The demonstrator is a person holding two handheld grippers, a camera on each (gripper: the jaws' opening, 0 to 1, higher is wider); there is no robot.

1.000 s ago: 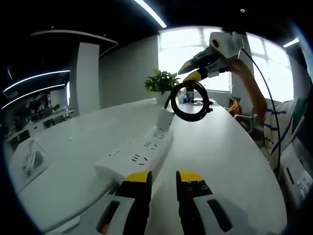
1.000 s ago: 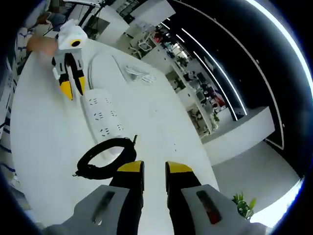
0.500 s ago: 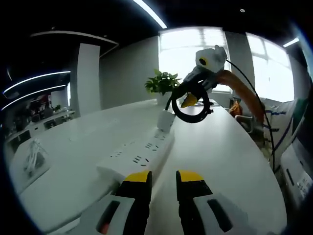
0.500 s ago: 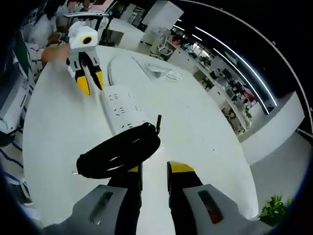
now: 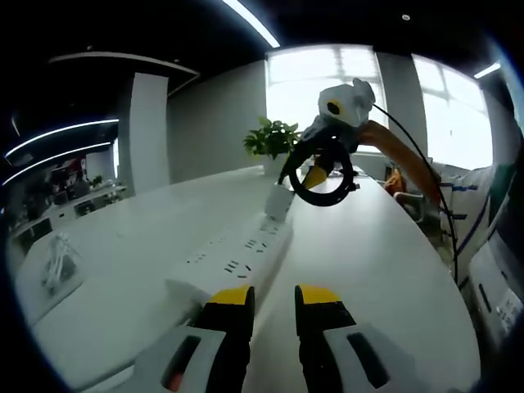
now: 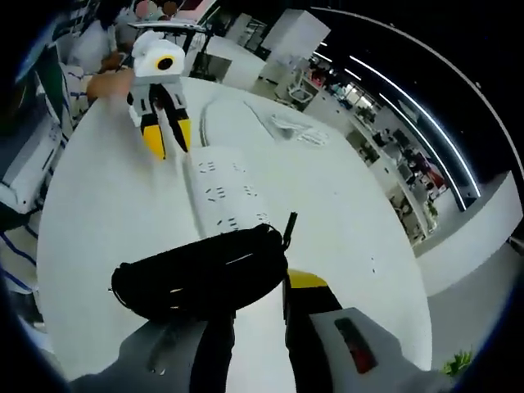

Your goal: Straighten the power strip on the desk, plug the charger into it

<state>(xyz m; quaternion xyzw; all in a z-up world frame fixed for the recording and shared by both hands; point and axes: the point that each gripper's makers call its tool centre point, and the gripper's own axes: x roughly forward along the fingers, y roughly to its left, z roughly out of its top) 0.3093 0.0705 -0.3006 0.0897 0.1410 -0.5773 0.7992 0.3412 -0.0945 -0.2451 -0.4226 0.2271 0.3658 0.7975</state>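
Moved: your right gripper [image 5: 315, 173] has lifted the coiled cable [image 6: 201, 273], clamped. Left gripper [image 5: 273, 296] narrow, empty. Strip [image 5: 237, 260] straight; next, find the plug.

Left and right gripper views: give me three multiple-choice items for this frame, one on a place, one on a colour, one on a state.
1. Where does the power strip lie?
A. on the white desk
B. on the floor
C. in a drawer

2. What colour is the coiled cable?
A. white
B. black
C. orange

3. How is the cable held?
A. lying loose on the desk
B. hanging from the plant
C. held above the desk at the right gripper

Answers:
1. A: the power strip rests flat on the desk, ahead of the left gripper.
2. B: the cable is a black loop against the bright window.
3. C: the left gripper view shows the coil lifted off the desk at the right gripper; in the right gripper view it covers the jaws.
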